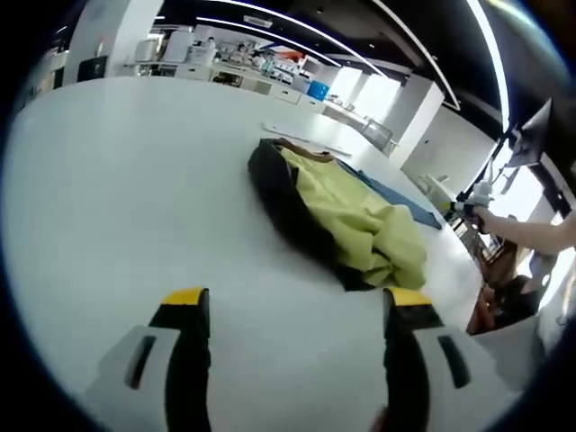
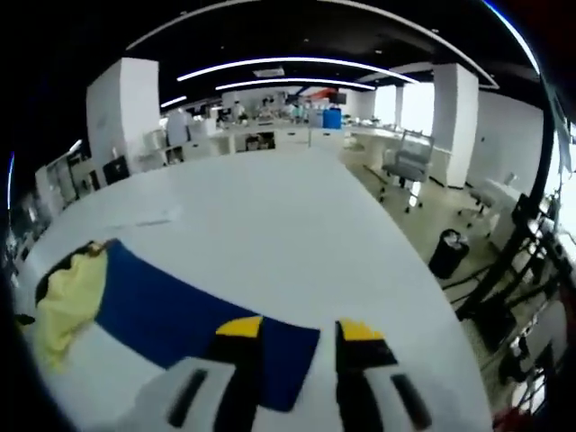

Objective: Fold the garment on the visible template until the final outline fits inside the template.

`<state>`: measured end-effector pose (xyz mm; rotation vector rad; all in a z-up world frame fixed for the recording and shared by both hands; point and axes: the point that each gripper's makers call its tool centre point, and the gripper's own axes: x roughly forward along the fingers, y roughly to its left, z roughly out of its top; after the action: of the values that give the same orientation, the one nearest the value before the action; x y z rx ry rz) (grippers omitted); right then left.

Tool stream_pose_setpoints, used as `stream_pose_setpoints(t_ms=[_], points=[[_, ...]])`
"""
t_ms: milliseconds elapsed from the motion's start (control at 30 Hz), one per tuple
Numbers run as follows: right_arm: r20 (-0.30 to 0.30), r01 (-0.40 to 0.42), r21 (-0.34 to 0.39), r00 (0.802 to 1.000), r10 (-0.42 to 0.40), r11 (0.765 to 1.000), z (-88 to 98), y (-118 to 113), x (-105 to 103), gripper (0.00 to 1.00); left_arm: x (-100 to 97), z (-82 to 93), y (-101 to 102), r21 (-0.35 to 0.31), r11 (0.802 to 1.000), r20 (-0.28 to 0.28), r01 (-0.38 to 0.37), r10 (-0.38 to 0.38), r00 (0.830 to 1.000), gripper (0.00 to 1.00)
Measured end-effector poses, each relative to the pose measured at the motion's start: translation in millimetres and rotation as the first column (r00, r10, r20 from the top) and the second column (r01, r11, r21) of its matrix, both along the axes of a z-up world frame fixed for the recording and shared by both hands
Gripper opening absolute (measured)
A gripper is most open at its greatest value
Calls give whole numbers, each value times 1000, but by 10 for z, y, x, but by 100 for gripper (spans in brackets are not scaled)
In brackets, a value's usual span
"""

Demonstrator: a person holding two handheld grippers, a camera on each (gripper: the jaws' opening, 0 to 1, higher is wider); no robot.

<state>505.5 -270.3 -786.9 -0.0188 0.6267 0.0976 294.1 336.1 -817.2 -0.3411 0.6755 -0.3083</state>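
Observation:
A yellow-green garment (image 1: 355, 225) with a black lining lies bunched on the white table (image 1: 135, 207). It covers much of a blue template (image 1: 396, 196), whose far edge shows beyond it. My left gripper (image 1: 297, 301) hovers open over bare table just short of the garment, nothing between its yellow-tipped fingers (image 1: 184, 299). In the right gripper view the blue template (image 2: 171, 315) stretches left to the garment (image 2: 67, 292) at its far end. My right gripper (image 2: 299, 329) is open and holds nothing, above the template's near corner. The right gripper (image 1: 461, 209) also shows past the garment, held by a person's arm (image 1: 540, 232).
A thin sheet (image 2: 144, 219) lies flat on the table beyond the template. The table edge (image 2: 423, 270) runs along the right, with a black bin (image 2: 447, 252) and an office chair (image 2: 405, 162) on the floor past it. Desks and shelves stand far behind.

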Motion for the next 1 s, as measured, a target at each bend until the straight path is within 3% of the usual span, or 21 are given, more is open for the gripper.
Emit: stream_pose_setpoints(t_ms=[133, 300, 533, 733, 1000], points=[[22, -89, -13, 996, 90, 996, 78, 141, -57, 44, -6, 4, 2, -2, 1000, 4, 1, -1, 1000, 76], [66, -188, 27, 980, 186, 982, 183, 396, -101, 78, -6, 42, -24, -3, 1000, 12, 4, -4, 1000, 76], [57, -322, -16, 945, 322, 947, 213, 776, -286, 100, 1, 61, -20, -4, 1000, 23, 9, -9, 1000, 76], [14, -385, -44, 922, 386, 922, 178, 884, -401, 100, -4, 83, -58, -7, 1000, 28, 17, -17, 999, 75], [37, -405, -46, 913, 407, 913, 281, 967, -446, 100, 17, 125, -125, -14, 999, 38, 36, -35, 999, 74]])
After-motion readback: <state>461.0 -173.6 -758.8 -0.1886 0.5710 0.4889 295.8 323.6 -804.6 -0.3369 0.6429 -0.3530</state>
